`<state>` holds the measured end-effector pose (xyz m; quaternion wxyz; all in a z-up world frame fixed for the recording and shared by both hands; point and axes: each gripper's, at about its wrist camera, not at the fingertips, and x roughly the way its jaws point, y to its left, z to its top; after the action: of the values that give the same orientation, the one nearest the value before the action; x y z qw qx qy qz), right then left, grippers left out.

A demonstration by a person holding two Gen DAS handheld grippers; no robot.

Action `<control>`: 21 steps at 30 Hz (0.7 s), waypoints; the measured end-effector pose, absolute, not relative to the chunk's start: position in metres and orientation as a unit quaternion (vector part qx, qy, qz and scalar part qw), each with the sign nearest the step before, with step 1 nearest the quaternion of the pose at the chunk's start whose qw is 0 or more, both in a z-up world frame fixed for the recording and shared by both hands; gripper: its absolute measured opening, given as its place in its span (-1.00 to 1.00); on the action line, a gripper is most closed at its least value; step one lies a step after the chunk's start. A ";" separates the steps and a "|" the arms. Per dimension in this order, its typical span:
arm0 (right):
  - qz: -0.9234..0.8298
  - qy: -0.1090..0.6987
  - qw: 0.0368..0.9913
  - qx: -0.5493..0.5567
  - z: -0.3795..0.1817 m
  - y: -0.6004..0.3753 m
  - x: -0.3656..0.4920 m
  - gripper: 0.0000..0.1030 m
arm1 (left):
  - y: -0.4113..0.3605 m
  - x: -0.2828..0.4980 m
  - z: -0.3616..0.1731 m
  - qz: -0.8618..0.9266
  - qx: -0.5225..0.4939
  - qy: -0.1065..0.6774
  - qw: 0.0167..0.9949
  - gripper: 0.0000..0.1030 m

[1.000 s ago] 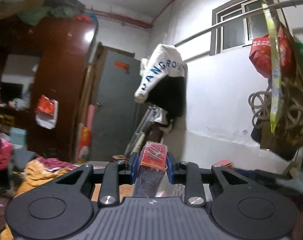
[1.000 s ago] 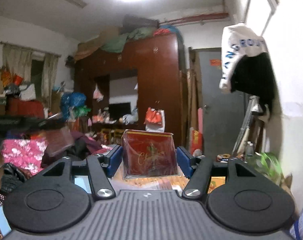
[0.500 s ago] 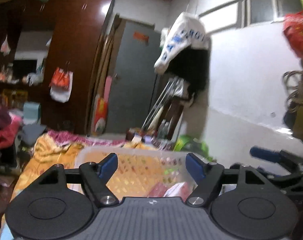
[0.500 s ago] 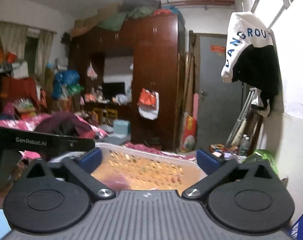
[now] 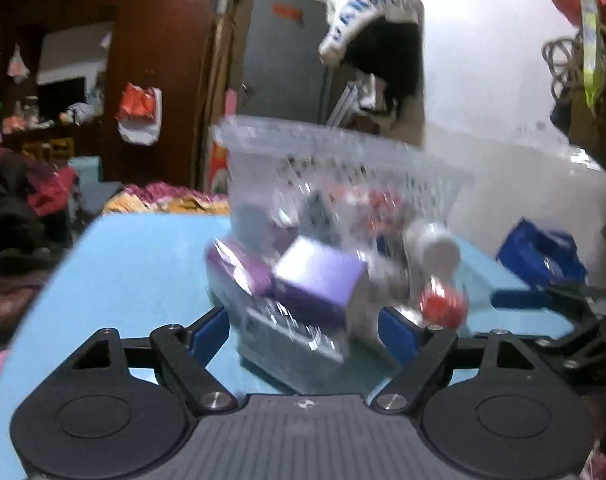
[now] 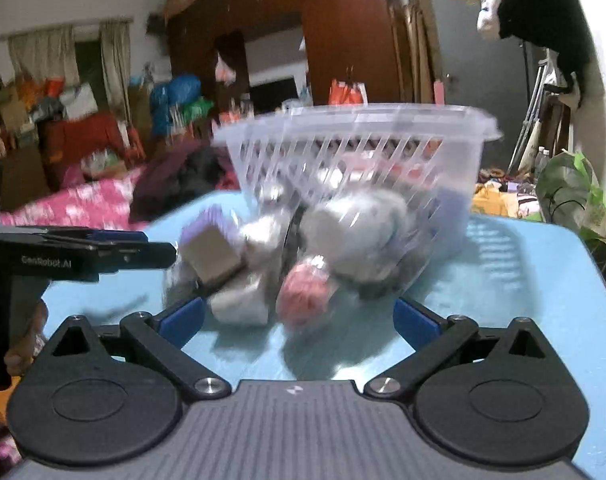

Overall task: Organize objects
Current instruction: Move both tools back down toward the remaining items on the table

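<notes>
While both tools gape, holding nothing: one basket; blurred contents uncountable.

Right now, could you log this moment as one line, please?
left gripper open | right gripper open | basket on blue table

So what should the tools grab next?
Probably the purple box: it lies on the blue table outside the clear basket, right before the open left tool. Closing on it seems the nearest step, though blur hides detail.

Dark wardrobe, grey door.
</notes>
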<state>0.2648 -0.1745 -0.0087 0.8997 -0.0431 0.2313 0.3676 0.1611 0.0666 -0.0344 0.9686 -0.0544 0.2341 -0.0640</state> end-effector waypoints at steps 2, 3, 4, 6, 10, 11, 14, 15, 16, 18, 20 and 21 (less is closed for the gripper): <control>0.359 0.238 0.900 -0.062 -0.008 -0.164 0.269 0.89 | 0.057 0.166 -0.040 -0.069 -0.024 0.256 0.964 0.64; 0.356 0.240 0.901 -0.065 -0.007 -0.161 0.270 0.77 | 0.053 0.166 -0.042 -0.069 -0.013 0.261 0.963 0.64; 0.353 0.246 0.900 -0.064 -0.007 -0.158 0.275 0.58 | 0.050 0.165 -0.044 -0.067 -0.006 0.262 0.963 0.64; 0.357 0.253 0.898 -0.058 -0.008 -0.154 0.277 0.47 | 0.047 0.164 -0.047 -0.067 0.003 0.265 0.962 0.64; 0.364 0.255 0.894 -0.049 -0.017 -0.158 0.273 0.21 | 0.046 0.167 -0.054 -0.061 0.018 0.281 0.958 0.64; 0.364 0.253 0.896 -0.042 -0.017 -0.161 0.273 0.20 | 0.047 0.168 -0.055 -0.061 0.014 0.284 0.957 0.64; 0.368 0.248 0.896 -0.016 -0.020 -0.172 0.271 -0.09 | 0.054 0.169 -0.055 -0.065 -0.010 0.283 0.957 0.64; 0.368 0.247 0.896 -0.006 -0.020 -0.175 0.271 -0.17 | 0.055 0.168 -0.056 -0.067 -0.016 0.281 0.957 0.64; 0.369 0.246 0.896 0.002 -0.020 -0.177 0.272 -0.22 | 0.057 0.167 -0.056 -0.066 -0.021 0.279 0.958 0.62; 0.374 0.241 0.895 0.017 -0.021 -0.182 0.272 -0.23 | 0.057 0.166 -0.055 -0.053 -0.026 0.273 0.960 0.43; 0.375 0.234 0.897 0.031 -0.021 -0.185 0.272 -0.23 | 0.057 0.165 -0.056 -0.034 -0.028 0.266 0.963 0.11; 0.374 0.232 0.897 0.035 -0.020 -0.185 0.272 -0.23 | 0.058 0.163 -0.056 -0.026 -0.032 0.263 0.964 0.09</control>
<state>0.2719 -0.1850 -0.0201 0.8973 0.0346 0.2316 0.3743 0.1629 0.0583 -0.0563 0.9640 -0.0320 0.2628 -0.0261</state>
